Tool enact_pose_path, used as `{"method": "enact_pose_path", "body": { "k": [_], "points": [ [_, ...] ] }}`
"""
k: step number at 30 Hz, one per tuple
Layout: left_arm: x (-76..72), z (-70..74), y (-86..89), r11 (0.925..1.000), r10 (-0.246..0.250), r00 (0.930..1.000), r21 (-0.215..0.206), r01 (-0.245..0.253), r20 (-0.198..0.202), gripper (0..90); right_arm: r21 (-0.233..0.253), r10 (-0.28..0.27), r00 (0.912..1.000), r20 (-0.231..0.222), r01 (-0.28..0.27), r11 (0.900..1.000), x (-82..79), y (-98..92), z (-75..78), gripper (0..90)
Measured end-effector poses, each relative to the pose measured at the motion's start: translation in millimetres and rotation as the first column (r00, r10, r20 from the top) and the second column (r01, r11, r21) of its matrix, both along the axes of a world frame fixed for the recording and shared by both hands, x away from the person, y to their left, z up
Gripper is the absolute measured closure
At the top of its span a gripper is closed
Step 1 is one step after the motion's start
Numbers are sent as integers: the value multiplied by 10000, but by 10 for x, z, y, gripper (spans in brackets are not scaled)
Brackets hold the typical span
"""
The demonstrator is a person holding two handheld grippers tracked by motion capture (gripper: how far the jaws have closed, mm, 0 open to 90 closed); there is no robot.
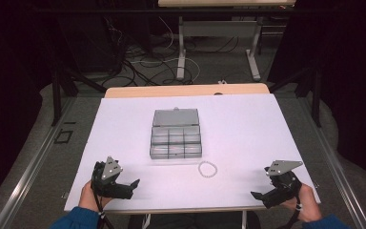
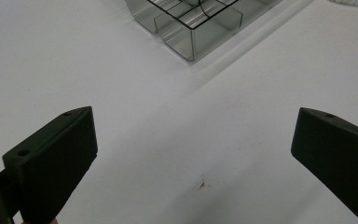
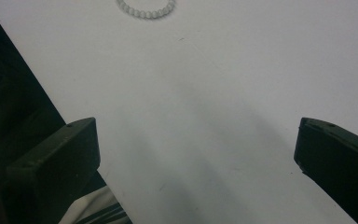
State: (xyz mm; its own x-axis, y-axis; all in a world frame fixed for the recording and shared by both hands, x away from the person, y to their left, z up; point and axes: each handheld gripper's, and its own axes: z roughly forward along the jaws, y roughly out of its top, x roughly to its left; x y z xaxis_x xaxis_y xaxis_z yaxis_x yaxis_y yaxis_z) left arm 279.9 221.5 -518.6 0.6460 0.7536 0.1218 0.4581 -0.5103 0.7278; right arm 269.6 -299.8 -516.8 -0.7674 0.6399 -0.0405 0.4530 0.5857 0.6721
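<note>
A clear plastic compartment box [image 1: 176, 141] sits in the middle of the white table, its lid [image 1: 176, 117] folded open toward the far side. Its near corner [image 2: 193, 28] shows in the left gripper view. A white bead bracelet [image 1: 208, 169] lies flat just in front of the box's right end and appears at the top of the right gripper view [image 3: 145, 10]. My left gripper [image 1: 133, 187] is held open at the near left, jaws wide apart over bare table [image 2: 193, 149]. My right gripper [image 1: 259, 196] is open at the near right [image 3: 196, 154], with nothing between its jaws.
The white sheet [image 1: 248, 133] covers the table [image 1: 186, 90], whose wooden far edge shows. The near table edge [image 3: 51, 100] runs close beside my right gripper's left jaw. Cables and table legs [image 1: 181, 62] lie on the floor beyond. Metal rails [image 1: 33, 162] flank the table.
</note>
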Motion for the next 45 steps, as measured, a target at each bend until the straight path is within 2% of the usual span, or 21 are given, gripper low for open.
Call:
{"method": "enact_pose_path", "body": {
  "k": [3,5,8,11,12,16,21,22,27,28,31,39,41,43,44,45],
  "points": [
    [3,-6,-8,10000,-50,10000,58,50,0,4,-119,-27,9999,-157,25,9999,0,0,4,0],
    [6,-14,-23,9999,-113,9999,-43,113,-72,4,-67,-100,9999,-61,99,9999,7,7,-4,0],
    [13,-16,-26,9999,-151,9999,21,151,-45,5,-219,7,9999,-120,-10,9998,18,13,3,2],
    [13,-12,-19,9998,-185,9998,27,185,-84,5,-133,-84,9999,63,85,9999,16,39,2,4],
    [15,-20,-22,9998,-198,9998,-49,197,-90,6,-144,45,9999,91,-44,9999,22,43,3,4],
    [17,-19,-23,9997,-242,9997,18,242,-104,6,-265,88,10000,-34,-89,9996,26,74,12,8],
    [18,-22,-34,9996,-294,9994,41,295,-195,6,-93,114,9998,136,-113,9999,46,113,4,9],
    [19,-25,-37,9995,-303,9993,9,303,-225,6,-248,218,9998,20,-217,9995,52,112,20,9],
    [29,-31,-48,9993,-369,9991,61,370,-220,7,-186,152,9999,-69,-153,9997,70,165,20,10],
    [28,-28,-51,9992,-376,9989,112,379,-264,7,-217,310,9995,-76,-311,9993,86,170,22,10],
    [29,-32,-54,9991,-415,9985,97,419,-351,7,-178,214,9998,-60,-215,9996,97,209,17,10],
    [28,-36,-53,9990,-432,9984,87,435,-371,8,-211,536,9984,-187,-540,9983,165,342,12,11],
    [32,-50,-57,9992,-380,9991,82,381,-176,8,-233,618,9977,-273,-624,9978,182,387,14,11],
    [33,-36,-45,9985,-512,9980,185,519,-361,8,-320,667,9975,-237,-675,9972,200,433,15,12],
    [31,-38,-46,9985,-513,9980,182,520,-370,8,-279,831,9962,-276,-839,9961,214,452,11,12],
    [30,-40,-47,9985,-509,9980,176,516,-368,8,-328,773,9965,-315,-783,9964,222,477,9,12]
  ]
}}
